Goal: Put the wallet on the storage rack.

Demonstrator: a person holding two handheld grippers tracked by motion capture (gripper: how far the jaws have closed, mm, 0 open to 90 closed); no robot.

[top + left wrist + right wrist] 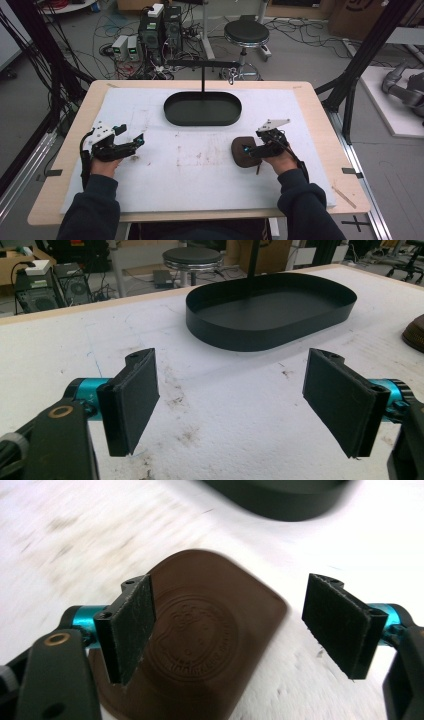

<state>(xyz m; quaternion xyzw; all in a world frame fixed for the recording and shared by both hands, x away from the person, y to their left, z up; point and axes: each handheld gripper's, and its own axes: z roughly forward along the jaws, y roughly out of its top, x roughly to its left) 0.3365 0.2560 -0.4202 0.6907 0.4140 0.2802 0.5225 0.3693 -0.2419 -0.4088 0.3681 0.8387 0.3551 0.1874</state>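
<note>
A brown leather pouch point(241, 151) with an embossed round seal lies flat on the white mat. My right gripper point(251, 149) hovers at its right edge with jaws wide apart. In the right gripper view the pouch point(200, 645) lies below and between the spread pads point(131, 625), and neither pad touches it. My left gripper point(137, 141) rests at the mat's left side, open, with nothing between its pads point(132, 400). A black oval tray point(202, 108) with an upright post stands at the mat's far middle, and its wall point(260, 332) lies ahead of the left gripper.
The white mat point(200, 170) covers most of the wooden table point(65, 165). A T-shaped black stand point(202, 64) rises from the tray. A stool point(246, 34), computers and cables sit on the floor beyond the far edge. Black frame posts stand at both sides.
</note>
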